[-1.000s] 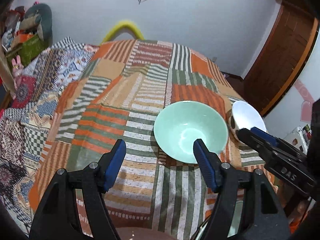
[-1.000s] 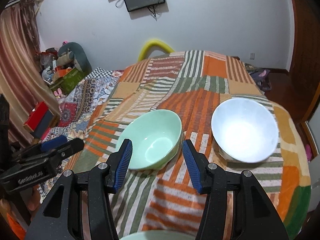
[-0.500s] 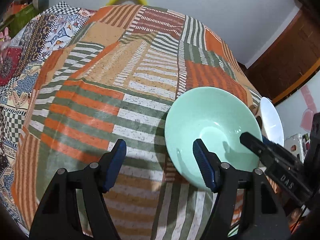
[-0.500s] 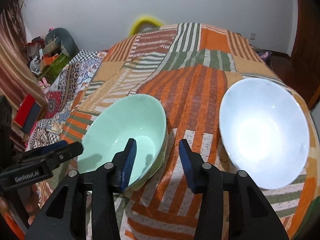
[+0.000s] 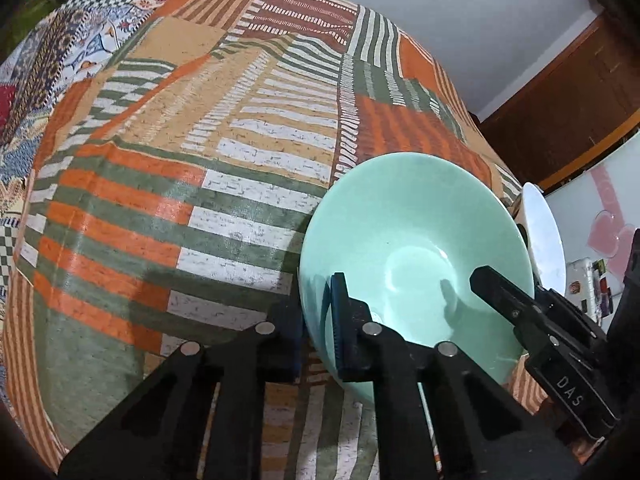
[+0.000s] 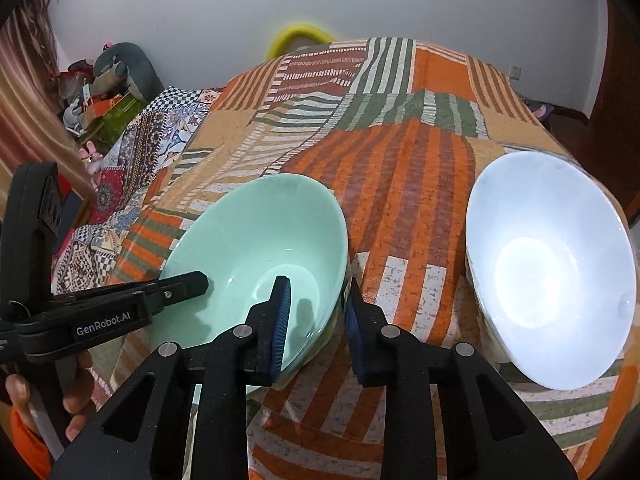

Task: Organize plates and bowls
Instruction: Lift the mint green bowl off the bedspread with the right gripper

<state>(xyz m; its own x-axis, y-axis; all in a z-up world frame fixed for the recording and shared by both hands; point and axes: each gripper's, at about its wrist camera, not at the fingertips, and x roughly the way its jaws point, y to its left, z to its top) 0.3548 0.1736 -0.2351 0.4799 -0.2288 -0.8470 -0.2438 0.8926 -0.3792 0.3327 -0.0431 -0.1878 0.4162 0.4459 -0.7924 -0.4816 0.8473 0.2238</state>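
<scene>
Mint-green bowl point(image 6: 256, 248) pinched at opposite rims by left tongs point(image 5: 316, 332) and right tongs point(image 6: 316, 320)

Even indoor light from overhead fills both fisheye views. A bright glare patch sits in the well of the white bowl point(image 6: 548, 268), with softer highlights inside the green bowl point(image 6: 260, 252), where the hand-held gripper fingers cast dim shadows. The striped bedspread point(image 5: 180, 184) bulges under heavy barrel distortion, corners vignette to black, and the nearest black gripper parts look slightly soft.
</scene>
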